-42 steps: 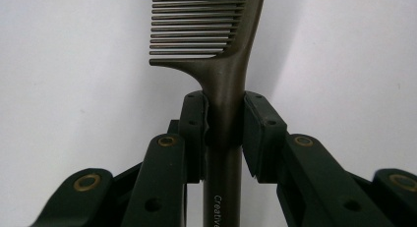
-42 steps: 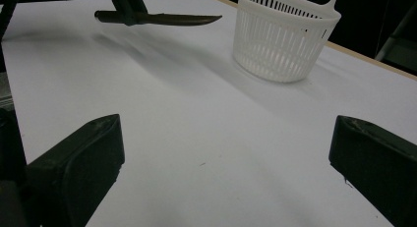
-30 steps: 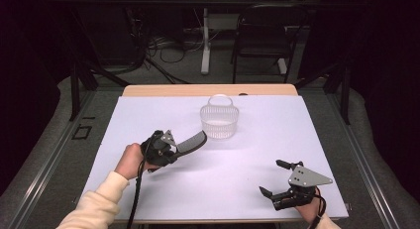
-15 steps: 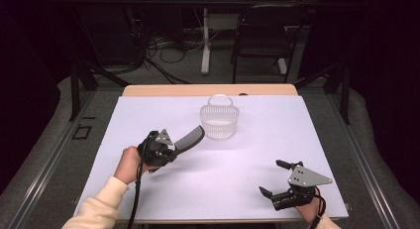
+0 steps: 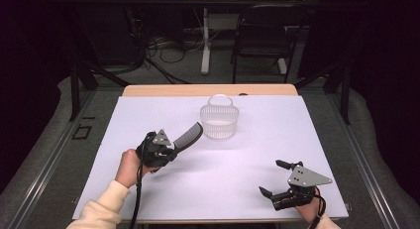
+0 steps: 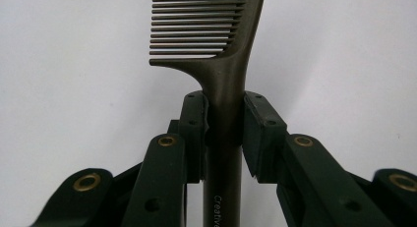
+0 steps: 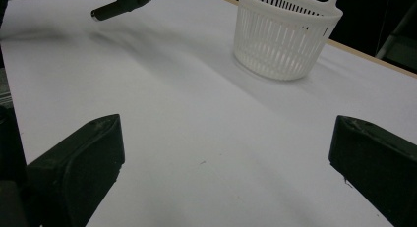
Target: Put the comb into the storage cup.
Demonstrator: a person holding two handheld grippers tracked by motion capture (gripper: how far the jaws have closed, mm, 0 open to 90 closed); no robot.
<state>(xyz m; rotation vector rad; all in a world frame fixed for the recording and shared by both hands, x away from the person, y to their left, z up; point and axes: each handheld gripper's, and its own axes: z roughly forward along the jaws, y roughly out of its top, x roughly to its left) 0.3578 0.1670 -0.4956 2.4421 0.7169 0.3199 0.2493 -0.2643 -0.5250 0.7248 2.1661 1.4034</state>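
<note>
I have the comb (image 5: 188,136) clamped by its handle in my left gripper (image 5: 163,150), left of centre in the high view. In the left gripper view both pads (image 6: 195,120) press the handle just below where the teeth begin, so the hold looks firm. The comb's long axis runs up and to the right in the high view, its toothed end pointing at the white slotted basket (image 5: 219,121), which stands near the far edge of the white table (image 5: 257,154), just beyond the comb's tip and apart from it. As I judge it, the coming move turns on that line: the basket lies along the comb's own axis, up and right of the gripper, so a carry along it should bring the tip over the rim. My left hand (image 5: 128,167) is far nearer the basket, forearm coming in from the lower left. My right gripper (image 5: 271,180) rests at the lower right, jaws wide apart on nothing.
</note>
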